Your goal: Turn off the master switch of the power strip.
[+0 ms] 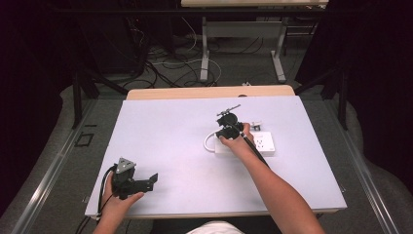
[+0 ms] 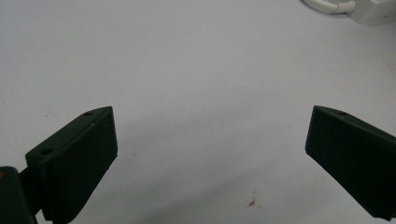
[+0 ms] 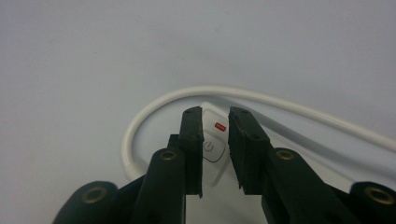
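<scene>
The right tool [image 3: 215,119] hangs over the end of a white power strip [image 1: 258,143] on the worktop [image 1: 170,141], its jaws nearly together with a narrow gap. Directly below its tips sits the power button [image 3: 211,148], beside a small red indicator [image 3: 219,126]; they seem not to touch it. The strip's white cord [image 3: 140,121] loops past the tips. The left tool [image 2: 210,135] rests well apart from the strip, jaws wide apart over bare worktop.

no words or numbers can be read. the white power strip [image 3: 212,149] bears a power symbol on its button [image 3: 209,148], with a small red mark [image 3: 219,125] just beyond it.
</scene>
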Demonstrator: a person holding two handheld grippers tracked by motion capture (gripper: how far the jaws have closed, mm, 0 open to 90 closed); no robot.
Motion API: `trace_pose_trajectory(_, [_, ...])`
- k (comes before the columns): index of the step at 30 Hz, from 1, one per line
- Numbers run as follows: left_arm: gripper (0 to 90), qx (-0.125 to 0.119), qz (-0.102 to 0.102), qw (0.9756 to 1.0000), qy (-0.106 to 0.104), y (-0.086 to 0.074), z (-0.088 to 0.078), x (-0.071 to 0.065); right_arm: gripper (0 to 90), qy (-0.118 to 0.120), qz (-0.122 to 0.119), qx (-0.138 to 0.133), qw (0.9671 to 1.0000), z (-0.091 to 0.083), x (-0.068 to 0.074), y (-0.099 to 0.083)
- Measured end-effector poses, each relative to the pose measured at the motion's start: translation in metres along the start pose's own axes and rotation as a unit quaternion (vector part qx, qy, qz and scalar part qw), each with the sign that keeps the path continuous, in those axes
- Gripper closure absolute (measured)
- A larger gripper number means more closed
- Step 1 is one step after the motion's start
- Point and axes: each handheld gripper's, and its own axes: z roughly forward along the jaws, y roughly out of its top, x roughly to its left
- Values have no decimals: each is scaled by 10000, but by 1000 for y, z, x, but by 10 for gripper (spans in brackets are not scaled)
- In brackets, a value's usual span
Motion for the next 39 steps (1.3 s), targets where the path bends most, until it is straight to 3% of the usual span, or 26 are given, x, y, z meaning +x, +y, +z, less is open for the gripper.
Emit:
trace_pose_trajectory(20, [23, -26, 51, 10000, 6, -1, -1, 0, 516, -60, 21, -295, 9995, -8, -4, 1])
trace_pose_trajectory(27, [23, -52, 52, 10000, 20, -1, -2, 0, 486, 43, -45, -250, 9997, -8, -4, 1])
trace_pose_trajectory(28, [23, -85, 21, 10000, 14, -1, -1, -1, 483, 139, -20, -348, 9993, -7, -3, 1])
trace_pose_trajectory(30, [23, -61, 41, 10000, 16, 0, -1, -1, 482, 133, -213, -383, 9990, -8, -3, 2])
trace_pose_trajectory(31, [23, -26, 48, 10000, -11, 0, -2, -1, 482, 159, -137, -466, 9987, -7, -1, 2])
trace_pose_trajectory(39, [23, -84, 62, 9999, 7, 0, 0, -1, 416, 304, -330, -641, 9969, -10, -2, 4])
